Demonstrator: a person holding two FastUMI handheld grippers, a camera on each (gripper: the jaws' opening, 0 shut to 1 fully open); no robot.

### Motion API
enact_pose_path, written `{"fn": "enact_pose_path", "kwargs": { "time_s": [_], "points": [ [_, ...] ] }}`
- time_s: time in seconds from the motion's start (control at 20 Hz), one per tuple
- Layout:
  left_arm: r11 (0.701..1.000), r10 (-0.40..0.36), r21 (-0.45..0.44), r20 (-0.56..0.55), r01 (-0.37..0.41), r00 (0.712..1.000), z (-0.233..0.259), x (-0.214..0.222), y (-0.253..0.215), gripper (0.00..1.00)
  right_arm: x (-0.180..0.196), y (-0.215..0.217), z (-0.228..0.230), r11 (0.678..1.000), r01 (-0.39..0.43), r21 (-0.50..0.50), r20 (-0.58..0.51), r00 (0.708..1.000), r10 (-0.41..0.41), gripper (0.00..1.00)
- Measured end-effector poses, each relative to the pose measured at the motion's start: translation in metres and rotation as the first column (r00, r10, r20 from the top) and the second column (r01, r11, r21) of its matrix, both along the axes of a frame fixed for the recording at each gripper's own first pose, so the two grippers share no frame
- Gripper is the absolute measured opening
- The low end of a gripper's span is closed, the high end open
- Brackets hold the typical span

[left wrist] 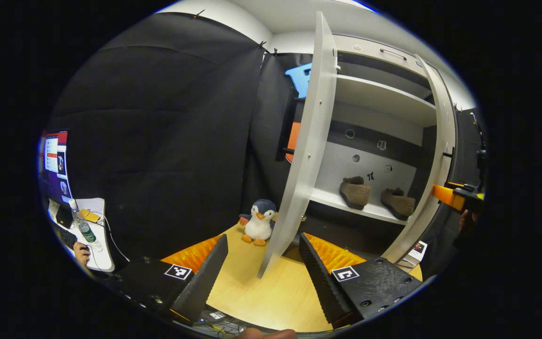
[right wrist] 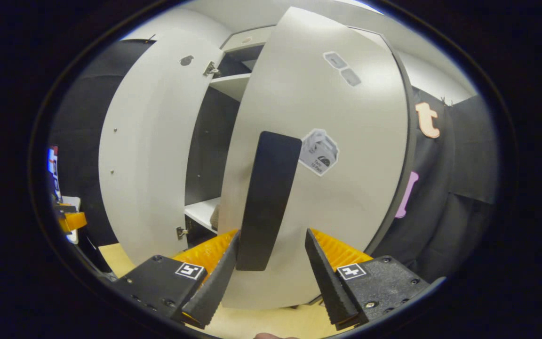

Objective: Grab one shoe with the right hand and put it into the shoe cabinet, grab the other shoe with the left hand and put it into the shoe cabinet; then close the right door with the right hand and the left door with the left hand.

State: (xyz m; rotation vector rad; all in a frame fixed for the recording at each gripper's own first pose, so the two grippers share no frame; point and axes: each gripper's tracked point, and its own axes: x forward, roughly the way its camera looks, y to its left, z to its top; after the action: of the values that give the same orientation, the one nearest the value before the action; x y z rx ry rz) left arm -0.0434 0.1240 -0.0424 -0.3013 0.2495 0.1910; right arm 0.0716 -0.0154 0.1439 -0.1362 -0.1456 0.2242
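Observation:
Two brown fuzzy shoes stand side by side on the lower shelf of the white shoe cabinet. Both doors are ajar. The left door shows edge-on, its bottom corner just ahead of my open left gripper. In the right gripper view the right door looms close, outer face toward me. Its black vertical handle reaches down between the fingers of my open right gripper, nearer the left finger. The right gripper also shows at the right door's edge.
A plush penguin sits on the wooden floor beside the left door's foot. A desk with a monitor, a bottle and a person's hand is at far left. Upper shelves hold nothing. The left gripper appears at the far left.

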Motion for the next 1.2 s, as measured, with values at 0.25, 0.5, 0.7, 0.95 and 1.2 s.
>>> {"fn": "enact_pose_path", "kwargs": {
  "time_s": [0.25,0.5,0.7,0.95,1.2],
  "points": [
    [1.0,0.029,0.009,0.034,-0.03,0.999,0.008,0.005,0.014,0.92,0.013,0.006,-0.002,1.0,-0.02,-0.018,-0.008,1.0,0.019,0.88],
    [0.998,0.049,0.033,0.045,-0.051,0.998,0.013,0.016,0.035,0.92,0.032,0.018,0.001,0.997,0.011,-0.071,-0.013,1.0,-0.012,0.89],
    [0.997,0.028,0.075,0.048,-0.031,0.998,0.013,0.034,0.056,0.92,0.025,0.027,0.001,0.991,0.013,-0.13,0.009,1.0,-0.012,0.89],
    [0.992,-0.06,0.118,0.049,0.054,0.997,0.01,0.079,0.065,0.92,0.002,0.037,-0.008,0.967,0.062,-0.249,0.077,0.996,-0.044,0.89],
    [0.979,-0.117,0.173,0.054,0.106,0.992,0.009,0.098,0.054,0.92,-0.025,0.055,-0.033,0.952,0.037,-0.305,0.055,0.998,-0.021,0.9]
  ]
}}
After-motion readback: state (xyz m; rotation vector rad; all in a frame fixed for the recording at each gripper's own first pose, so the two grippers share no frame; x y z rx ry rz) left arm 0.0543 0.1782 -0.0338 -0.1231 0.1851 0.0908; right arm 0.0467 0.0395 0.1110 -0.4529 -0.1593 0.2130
